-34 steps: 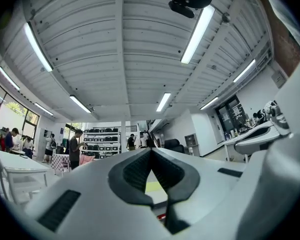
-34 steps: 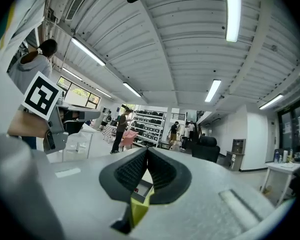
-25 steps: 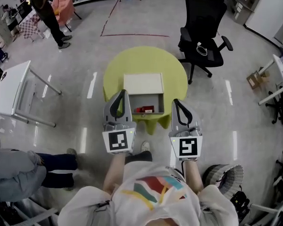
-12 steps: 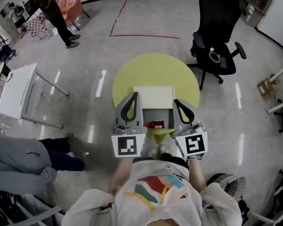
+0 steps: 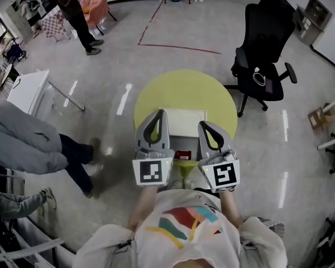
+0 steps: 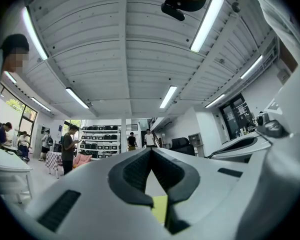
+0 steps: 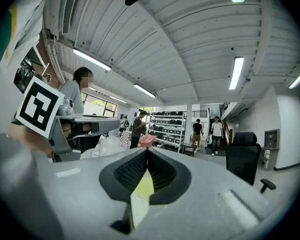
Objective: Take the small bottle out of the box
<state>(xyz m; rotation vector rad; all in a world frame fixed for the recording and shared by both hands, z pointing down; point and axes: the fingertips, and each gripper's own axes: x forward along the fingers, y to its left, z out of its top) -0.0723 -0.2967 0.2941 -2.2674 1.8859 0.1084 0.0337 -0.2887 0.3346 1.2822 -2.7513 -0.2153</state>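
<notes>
**Item: small bottle.** A small red object (image 5: 182,154) lies inside the white box (image 5: 184,121), towards the box's near side. It is too small to make out clearly, but it is probably the bottle. Nothing touches it, so it is not yet taken out.

**Item: left gripper** (image 5: 159,113). Held above the box's left edge. Its tips are pressed together and nothing is between them (image 6: 151,150). This is probably a carrying posture on the way in, not a grasp.

**Item: right gripper** (image 5: 202,124). Held above the box's right edge, level with its partner. Its tips are also pressed together and empty (image 7: 148,149). Either gripper would have to spread its tips before reaching into the box.

**Item: round yellow-green table** (image 5: 185,88). It is under the box and carries it.

**Surroundings, relative to the box:**
- A black office chair (image 5: 265,66) stands beyond and to the right, well apart.
- A white folding table (image 5: 33,88) is far to the left.
- A bystander in grey (image 5: 28,144) is to the left, nearer than that table.
- Another person (image 5: 72,10) stands far beyond and to the left.

**Obstructions:** nothing covers the box's opening. Its walls enclose the red object.
</notes>
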